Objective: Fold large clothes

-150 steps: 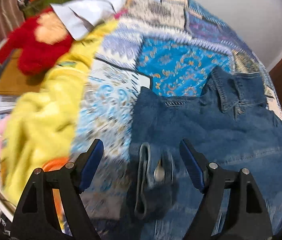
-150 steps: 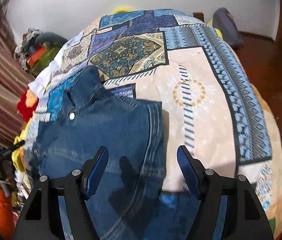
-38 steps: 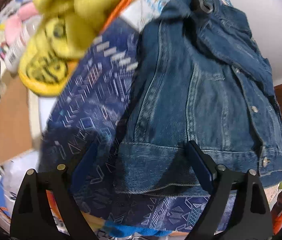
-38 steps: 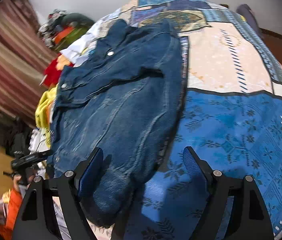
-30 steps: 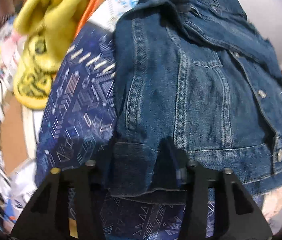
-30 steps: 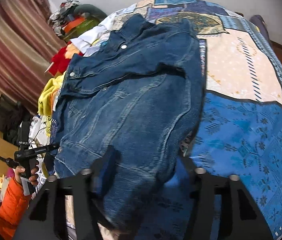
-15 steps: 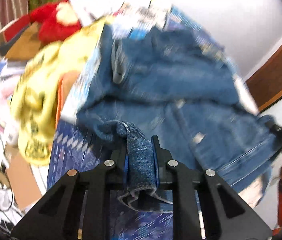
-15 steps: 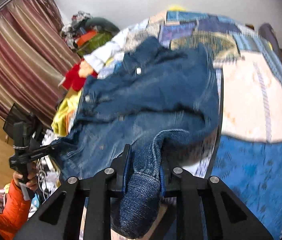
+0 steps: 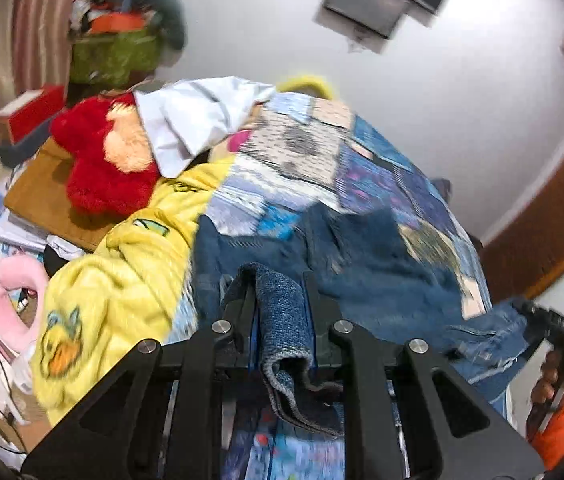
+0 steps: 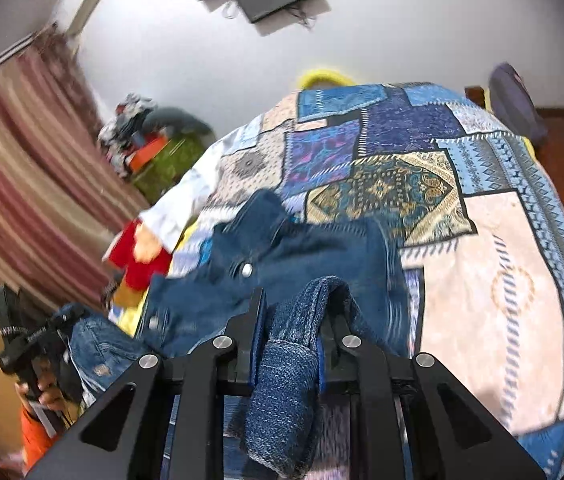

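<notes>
Jacket: a denim jacket (image 10: 314, 256) lies on the bed (image 10: 494, 280), its collar toward the far wall and its near hem lifted off the quilt.
Left hand-held gripper (image 9: 280, 312): pinched tight on one hem corner of the jacket, the jaws having just been closing on the denim now bunched between them.
Right hand-held gripper (image 10: 296, 320): clamped likewise on the other hem corner, jaws just closed, cloth hanging over the front.
Step in hand: likely carrying the hem toward the collar to halve the jacket.
Risk, slip: thick denim rolled in narrow jaws may pull free if the lift is jerky.
Risk, skew: uneven travel of the two corners would leave a crooked fold.
Risk, snag: the yellow blanket (image 9: 122, 280), just beside the jacket, could be dragged along.
</notes>
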The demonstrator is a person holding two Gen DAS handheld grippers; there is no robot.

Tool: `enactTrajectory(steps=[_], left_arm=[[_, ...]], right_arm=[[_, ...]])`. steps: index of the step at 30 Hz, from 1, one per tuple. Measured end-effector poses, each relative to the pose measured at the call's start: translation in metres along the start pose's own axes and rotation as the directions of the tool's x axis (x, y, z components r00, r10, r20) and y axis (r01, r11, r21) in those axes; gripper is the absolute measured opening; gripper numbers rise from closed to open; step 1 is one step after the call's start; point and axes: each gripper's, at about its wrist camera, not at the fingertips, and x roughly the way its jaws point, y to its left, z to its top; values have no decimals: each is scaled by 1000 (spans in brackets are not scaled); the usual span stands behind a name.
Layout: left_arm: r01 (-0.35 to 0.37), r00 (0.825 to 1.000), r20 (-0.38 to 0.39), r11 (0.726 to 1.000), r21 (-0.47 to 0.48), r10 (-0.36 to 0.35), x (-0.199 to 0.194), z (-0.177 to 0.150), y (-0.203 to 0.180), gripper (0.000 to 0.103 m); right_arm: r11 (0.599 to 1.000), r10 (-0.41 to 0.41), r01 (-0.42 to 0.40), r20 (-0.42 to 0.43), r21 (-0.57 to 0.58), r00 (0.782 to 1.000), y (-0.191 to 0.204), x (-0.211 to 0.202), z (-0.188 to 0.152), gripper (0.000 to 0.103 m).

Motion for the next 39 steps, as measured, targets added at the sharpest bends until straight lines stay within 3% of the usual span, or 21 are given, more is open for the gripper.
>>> enactTrajectory(steps=[5,10,12,17,18,19,20,21,22,25,27,29,30,32,36,39], left_arm=[[-89,994,-61,995,-51,86,80,24,28,17],[-180,967,-203,977,-117,154,161,13,53,18],[-194,964,-202,978,-78,175,178,9,56,19],[-218,956,-202,976,-8,211,179,9,49,20],[-228,953,-205,974,5,224,180,9,49,20],[-240,948,-210,971,17,239,182,10,49,20],[-248,944,-217,969,24,247,182,11,49,20],[-250,943,-223,968,24,249,182,12,49,20],[-250,942,-225,968,23,249,179,13,48,20],[-286,928,-214,950,122,307,167,12,29,22],[-309,919,-190,930,200,346,156,12,14,35],[-373,907,-86,882,288,412,130,11,-5,54],[-381,908,-54,872,306,416,121,11,-9,59],[-373,917,-6,863,341,399,98,9,-21,62],[-298,944,-20,879,373,329,68,-5,-35,78],[-242,957,-53,884,399,286,65,-28,-43,82]], right_arm=[[998,-44,45,-22,46,999,-17,66,27,17],[987,-122,131,-102,90,987,-51,137,20,17],[989,-109,119,-113,88,988,-63,146,16,17],[999,-40,45,-154,28,987,-70,133,26,17],[998,-59,63,-152,18,987,-71,126,29,18],[988,-156,157,-120,-5,980,-72,115,34,18],[961,-278,276,-70,-26,958,-76,100,39,18],[945,-326,325,-41,-31,945,-79,89,43,18],[940,-340,340,-21,-26,940,-84,75,46,18],[959,-284,285,-36,8,958,-99,39,46,18],[965,-263,264,-52,6,963,-101,22,41,18],[964,-264,262,-63,-32,963,-94,10,33,18],[963,-266,262,-68,-58,962,-90,6,29,18],[963,-256,247,-75,-112,964,-76,2,18,18],[955,-214,192,-77,-228,974,-41,-1,-9,18],[935,-188,153,-81,-320,979,-11,4,-29,18]])
